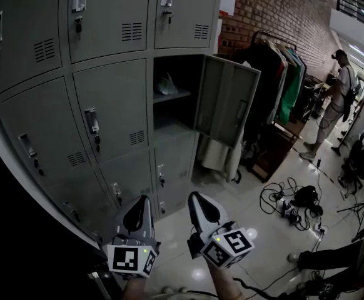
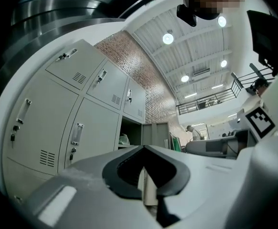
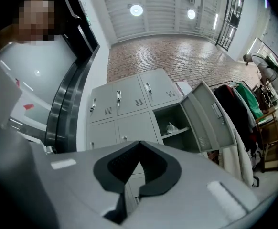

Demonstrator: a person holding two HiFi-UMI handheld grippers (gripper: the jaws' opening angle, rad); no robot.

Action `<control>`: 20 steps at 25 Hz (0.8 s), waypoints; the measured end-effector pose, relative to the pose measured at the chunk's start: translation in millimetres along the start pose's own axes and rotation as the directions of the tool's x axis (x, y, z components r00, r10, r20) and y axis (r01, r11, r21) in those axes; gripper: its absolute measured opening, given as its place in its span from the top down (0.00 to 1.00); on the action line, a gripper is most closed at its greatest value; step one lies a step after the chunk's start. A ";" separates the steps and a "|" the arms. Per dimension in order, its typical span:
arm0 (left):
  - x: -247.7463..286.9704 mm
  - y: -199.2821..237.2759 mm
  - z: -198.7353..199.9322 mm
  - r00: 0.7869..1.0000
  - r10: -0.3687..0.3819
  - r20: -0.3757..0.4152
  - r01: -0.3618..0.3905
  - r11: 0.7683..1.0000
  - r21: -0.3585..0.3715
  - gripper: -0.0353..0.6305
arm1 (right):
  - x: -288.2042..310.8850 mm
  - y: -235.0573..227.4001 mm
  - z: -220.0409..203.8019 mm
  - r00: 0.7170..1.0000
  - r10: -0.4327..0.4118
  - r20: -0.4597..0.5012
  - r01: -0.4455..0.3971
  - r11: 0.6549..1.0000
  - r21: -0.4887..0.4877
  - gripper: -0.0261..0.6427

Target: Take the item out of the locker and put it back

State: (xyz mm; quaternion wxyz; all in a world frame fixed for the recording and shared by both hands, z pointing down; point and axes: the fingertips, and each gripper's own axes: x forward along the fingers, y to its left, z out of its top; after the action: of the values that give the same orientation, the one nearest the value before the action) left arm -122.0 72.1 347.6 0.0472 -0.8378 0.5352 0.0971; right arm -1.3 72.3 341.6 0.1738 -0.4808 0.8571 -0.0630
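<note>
One locker (image 1: 172,114) in the grey bank stands open, its door (image 1: 227,100) swung out to the right. On its upper shelf lies a pale crumpled item (image 1: 167,85), which also shows as the item (image 2: 123,140) in the left gripper view and the item (image 3: 171,127) in the right gripper view. My left gripper (image 1: 143,200) and right gripper (image 1: 194,197) hang side by side low in the head view, well short of the locker. In their own views the left gripper (image 2: 143,147) and the right gripper (image 3: 139,142) have their jaws shut tip to tip with nothing between them.
A pale cloth (image 1: 216,155) hangs below the open door. A clothes rack (image 1: 282,74) stands against the brick wall to the right. Cables and gear (image 1: 294,200) lie on the glossy floor. A person (image 1: 335,99) stands at the far right.
</note>
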 end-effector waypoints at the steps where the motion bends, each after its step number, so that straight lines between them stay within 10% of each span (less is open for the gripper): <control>1: -0.3 -3.8 1.2 1.000 0.002 0.002 -0.002 1.000 0.004 0.94 | -4.7 1.9 1.3 1.000 0.001 -0.004 -0.001 1.000 -0.013 0.96; 20: -16.1 -53.3 11.7 1.000 0.014 0.006 -0.015 1.000 0.019 0.94 | -48.3 18.5 14.8 0.999 0.049 -0.023 -0.050 0.997 -0.051 0.96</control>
State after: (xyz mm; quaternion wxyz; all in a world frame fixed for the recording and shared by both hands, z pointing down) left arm -81.6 111.1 338.3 0.0560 -0.8331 0.5420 0.0948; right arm 12.2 123.9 334.2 0.1538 -0.4631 0.8719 -0.0418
